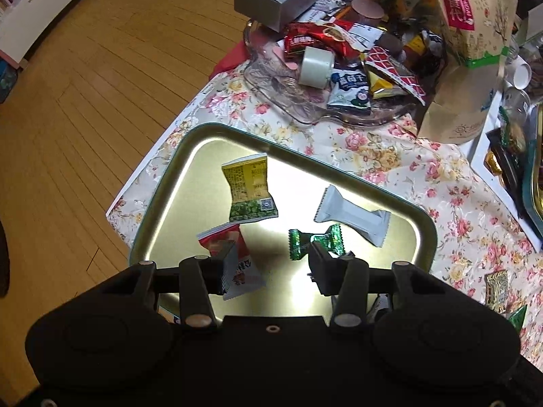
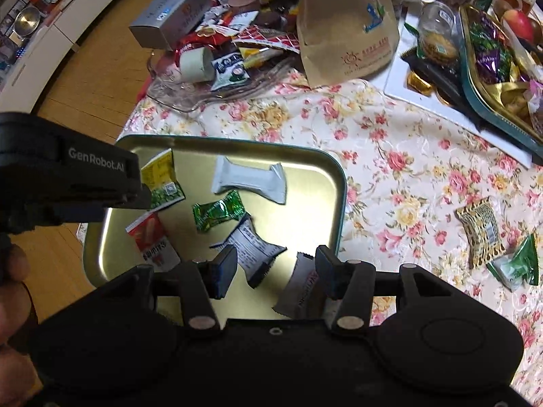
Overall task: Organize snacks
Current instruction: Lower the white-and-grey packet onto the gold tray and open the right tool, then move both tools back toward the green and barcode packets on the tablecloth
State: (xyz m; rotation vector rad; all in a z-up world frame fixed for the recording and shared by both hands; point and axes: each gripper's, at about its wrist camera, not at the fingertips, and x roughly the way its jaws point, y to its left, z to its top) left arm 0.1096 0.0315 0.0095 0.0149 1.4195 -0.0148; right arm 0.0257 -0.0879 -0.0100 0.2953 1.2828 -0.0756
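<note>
A gold metal tray lies on the floral tablecloth. It holds a yellow-green packet, a white packet, a green candy and a red-white packet. My left gripper hangs open over the tray's near side, and its left finger overlaps the red-white packet. My right gripper is open above the tray. A dark packet with a white label lies loose between its fingers. A grey-brown packet rests on the rim by the right finger.
A clear dish at the back is heaped with wrappers, a tape roll and a silver box. A brown paper bag stands beside it. Loose snacks lie on the cloth to the right, near a teal tin. A hand holds the left gripper's housing.
</note>
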